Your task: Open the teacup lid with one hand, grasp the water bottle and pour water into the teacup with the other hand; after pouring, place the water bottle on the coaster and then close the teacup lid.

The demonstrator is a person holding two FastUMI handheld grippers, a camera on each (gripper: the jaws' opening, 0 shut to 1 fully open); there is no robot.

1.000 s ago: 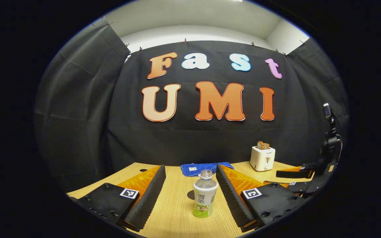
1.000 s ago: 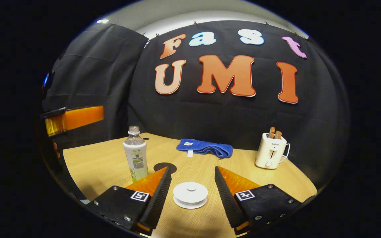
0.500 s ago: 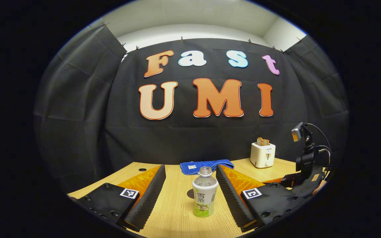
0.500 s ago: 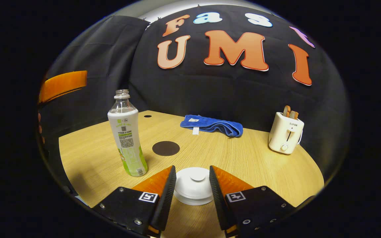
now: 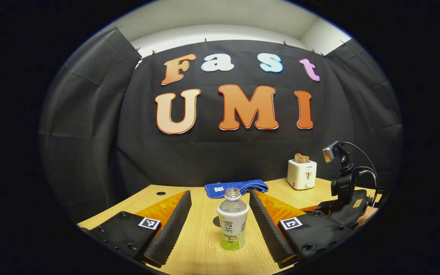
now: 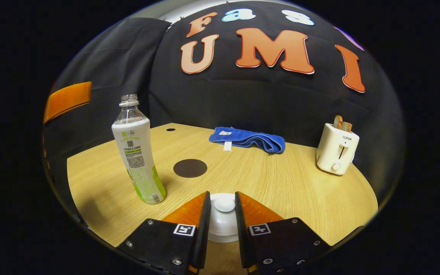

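Near the front edge of the table [image 5: 201, 252], in the left gripper view, the bottle [image 5: 232, 223] stands upright and uncapped between the spread fingers of the left gripper [image 5: 220, 225], untouched; a crooked closing could tip it and spill. In the right gripper view, the right gripper [image 6: 222, 214] has narrowed around the knob of the teacup lid [image 6: 223, 217] by the front edge, though whether its fingers already press I cannot tell; a shallow pinch could let the lid slip, and the coaster [image 6: 190, 168] waits mid-table.

- The toaster [image 6: 336, 149] is showing the brand "SUPOR" on its front.
- The bottle [image 5: 232, 223] is carrying two large Chinese characters, "雪茶", on its label.
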